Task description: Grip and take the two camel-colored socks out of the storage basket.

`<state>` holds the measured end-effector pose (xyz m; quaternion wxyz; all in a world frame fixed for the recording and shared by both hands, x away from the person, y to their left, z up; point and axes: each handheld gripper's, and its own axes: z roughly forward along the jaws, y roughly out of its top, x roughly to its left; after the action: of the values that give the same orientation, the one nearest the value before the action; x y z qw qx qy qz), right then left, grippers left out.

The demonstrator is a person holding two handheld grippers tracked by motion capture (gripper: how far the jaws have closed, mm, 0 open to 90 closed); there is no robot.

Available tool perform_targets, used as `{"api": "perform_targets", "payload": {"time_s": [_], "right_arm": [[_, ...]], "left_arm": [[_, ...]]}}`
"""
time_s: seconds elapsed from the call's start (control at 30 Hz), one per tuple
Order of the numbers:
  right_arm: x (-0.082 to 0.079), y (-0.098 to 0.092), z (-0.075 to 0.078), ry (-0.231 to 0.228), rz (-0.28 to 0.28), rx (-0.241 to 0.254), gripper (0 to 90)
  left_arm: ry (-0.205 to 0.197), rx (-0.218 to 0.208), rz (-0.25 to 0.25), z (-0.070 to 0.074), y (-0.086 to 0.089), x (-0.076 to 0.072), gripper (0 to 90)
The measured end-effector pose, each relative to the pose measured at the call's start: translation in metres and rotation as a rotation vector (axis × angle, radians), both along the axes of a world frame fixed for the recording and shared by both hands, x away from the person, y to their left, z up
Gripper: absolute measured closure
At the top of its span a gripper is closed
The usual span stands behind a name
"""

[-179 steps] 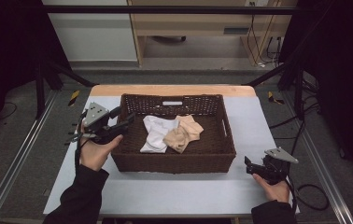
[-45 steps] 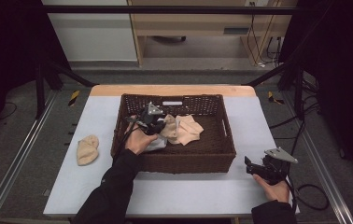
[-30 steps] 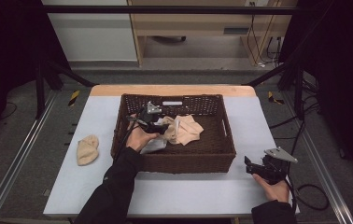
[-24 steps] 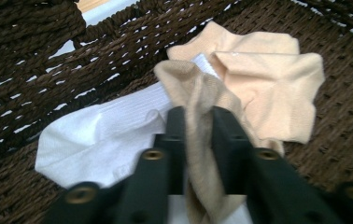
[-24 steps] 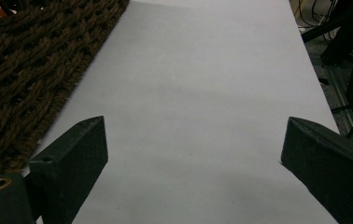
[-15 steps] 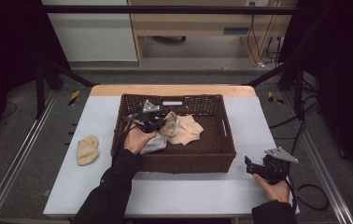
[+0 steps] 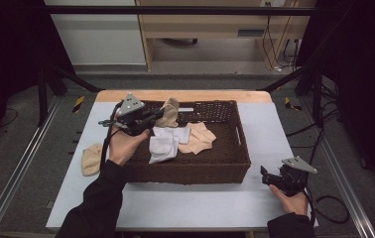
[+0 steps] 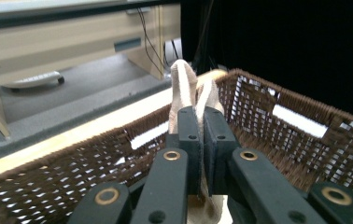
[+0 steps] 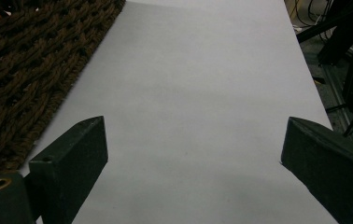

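Bench (image 7: 190, 208) surface lay nearest, where the right hand-held gripper (image 7: 275, 178) rested with its jaws spread wide and nothing between them. Left of it a beige sock (image 7: 92, 158) lay beside the wicker basket (image 7: 190, 171). Farther back, above the basket's rear left corner, the left hand-held gripper (image 7: 152, 118) was clamped tight on a tan sock (image 7: 169, 112), lifted clear of the white sock (image 7: 165, 145) inside.

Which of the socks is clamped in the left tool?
The beige sock lifted at the basket's far left corner, pinched in the left tool. The white and peach ones lie inside the basket; another beige sock lies on the table.
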<state>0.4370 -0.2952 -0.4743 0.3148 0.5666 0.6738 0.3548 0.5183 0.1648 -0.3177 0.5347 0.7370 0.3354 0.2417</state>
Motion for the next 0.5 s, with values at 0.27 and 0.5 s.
{"api": "perform_targets", "payload": {"time_s": [0.27, 0.5], "right_arm": [[0.000, 0.000, 0.000, 0.001, -0.002, -0.001, 7.5], [0.000, 0.000, 0.000, -0.003, -0.004, -0.005, 7.5]], "left_arm": [[-0.050, -0.092, 0.035, 0.015, 0.032, -0.018, 86.3], [-0.088, -0.144, 0.088, 0.022, 0.070, -0.035, 86.3]]}}
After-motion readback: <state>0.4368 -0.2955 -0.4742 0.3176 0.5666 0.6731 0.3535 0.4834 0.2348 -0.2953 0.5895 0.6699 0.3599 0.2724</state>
